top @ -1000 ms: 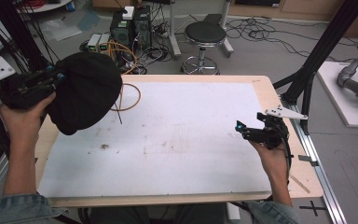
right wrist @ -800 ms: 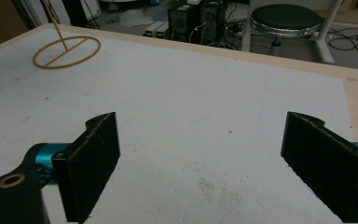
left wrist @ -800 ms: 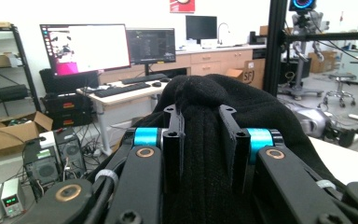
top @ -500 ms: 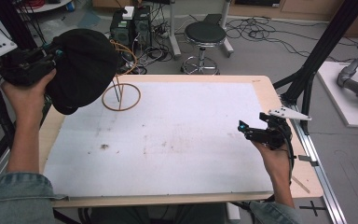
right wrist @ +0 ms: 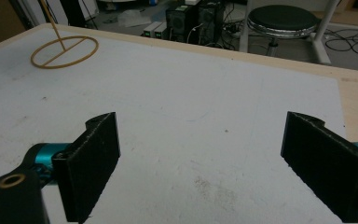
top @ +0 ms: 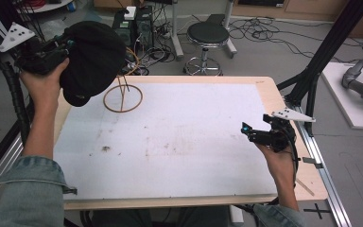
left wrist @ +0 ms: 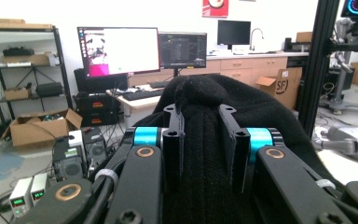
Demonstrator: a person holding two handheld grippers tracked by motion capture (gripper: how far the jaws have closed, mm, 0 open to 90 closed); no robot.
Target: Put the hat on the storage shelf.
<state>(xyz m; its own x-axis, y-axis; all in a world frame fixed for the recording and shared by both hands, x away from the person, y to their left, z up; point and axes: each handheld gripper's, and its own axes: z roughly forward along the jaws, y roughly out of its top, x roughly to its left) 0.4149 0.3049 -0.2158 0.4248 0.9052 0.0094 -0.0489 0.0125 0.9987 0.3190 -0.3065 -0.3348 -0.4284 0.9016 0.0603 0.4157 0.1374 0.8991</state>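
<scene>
Lifted black beanie (top: 92, 59) higher off wire stand (top: 123, 97), ring now fully exposed on table (top: 194, 142). Left tongs (left wrist: 204, 140) clenched on beanie; right tongs (right wrist: 205, 163) released, idle. We figure removal basically done, placing left.

In the high view, the hat (top: 92, 59) sits at upper left, held above the table's (top: 264, 87) far left corner in the left gripper (top: 42, 54). The stand (top: 123, 97) is just below and right of it, on the mat (top: 179, 142). The right gripper (top: 264, 135) hangs at the mat's right edge. A stool (top: 208, 38) stands behind the table, top centre.
</scene>
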